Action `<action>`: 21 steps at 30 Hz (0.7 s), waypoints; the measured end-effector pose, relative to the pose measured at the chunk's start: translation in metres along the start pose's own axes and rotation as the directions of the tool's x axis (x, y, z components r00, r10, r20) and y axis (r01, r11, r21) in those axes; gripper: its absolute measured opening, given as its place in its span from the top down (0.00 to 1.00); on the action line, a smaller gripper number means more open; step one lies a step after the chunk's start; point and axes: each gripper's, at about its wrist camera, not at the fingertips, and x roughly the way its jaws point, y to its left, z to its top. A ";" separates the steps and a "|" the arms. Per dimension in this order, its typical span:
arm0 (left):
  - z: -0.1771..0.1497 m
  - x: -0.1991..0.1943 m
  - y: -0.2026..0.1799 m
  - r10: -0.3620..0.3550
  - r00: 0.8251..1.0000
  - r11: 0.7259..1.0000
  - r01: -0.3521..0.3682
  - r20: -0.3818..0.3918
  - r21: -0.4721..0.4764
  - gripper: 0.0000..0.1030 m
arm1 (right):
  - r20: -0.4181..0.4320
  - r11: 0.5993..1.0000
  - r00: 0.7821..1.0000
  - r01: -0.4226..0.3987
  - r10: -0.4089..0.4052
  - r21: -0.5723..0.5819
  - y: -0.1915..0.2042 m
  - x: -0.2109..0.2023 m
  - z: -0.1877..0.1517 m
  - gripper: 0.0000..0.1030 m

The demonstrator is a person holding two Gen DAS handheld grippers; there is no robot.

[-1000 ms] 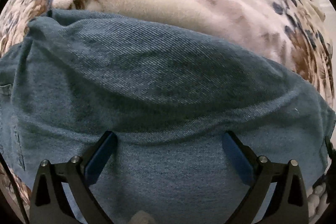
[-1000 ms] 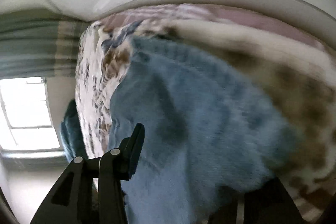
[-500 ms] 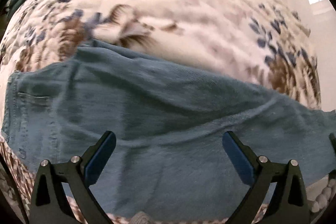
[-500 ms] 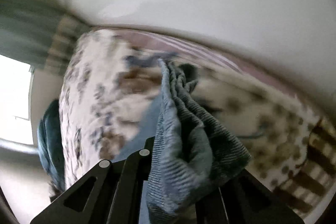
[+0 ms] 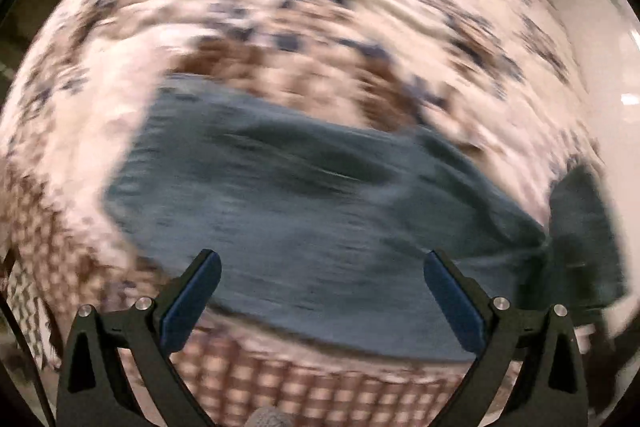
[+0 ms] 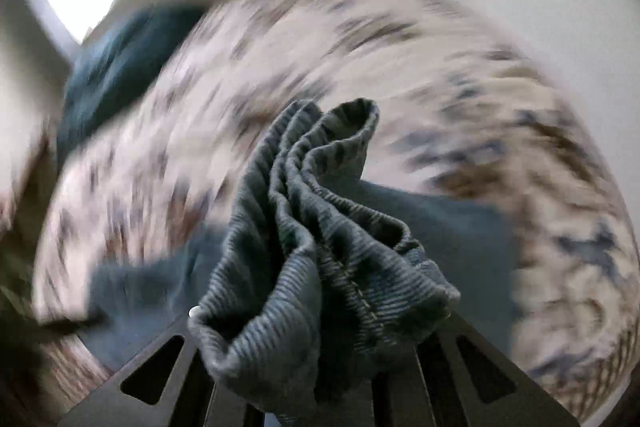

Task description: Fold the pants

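1. I look at the pants [image 5: 312, 211] from the left wrist camera, and I see no words or numbers on them.
2. I look at the flowery bed cover [image 6: 400, 59] from the right wrist camera. It is blurry, and I can read nothing there.

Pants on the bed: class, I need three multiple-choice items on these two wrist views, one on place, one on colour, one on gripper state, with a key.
1. Where do the pants lie?
A. on a floral bedspread
B. on a wooden floor
C. in a basket

2. What colour are the pants?
A. red
B. blue denim
C. white

3. How is the right gripper?
A. wide open, empty
B. out of view
C. shut on bunched pants fabric

Key: 1 A, flowered cloth surrounds the denim; 2 B, blue twill shows in both views; 3 C, folds of denim bulge from between its fingers.
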 end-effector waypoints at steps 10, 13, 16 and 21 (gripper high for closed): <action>0.015 0.001 0.120 0.075 0.997 0.981 -0.074 0.000 -0.180 0.00 | -0.018 0.905 0.990 0.122 -0.141 -0.408 0.133 0.058 -0.095 0.93; 0.021 0.000 0.122 0.069 0.998 0.981 -0.065 0.015 -0.181 0.00 | -0.013 0.874 0.990 0.119 -0.142 -0.471 0.145 0.059 -0.092 0.92; 0.033 0.002 0.113 0.041 0.999 0.988 -0.036 0.029 -0.153 0.00 | -0.117 0.854 0.981 0.074 -0.156 -0.515 0.148 0.071 -0.083 0.82; 0.058 0.014 0.077 -0.113 0.994 0.987 0.113 0.011 -0.114 0.00 | -0.209 0.895 0.974 -0.169 0.088 -0.412 0.125 0.025 -0.073 0.18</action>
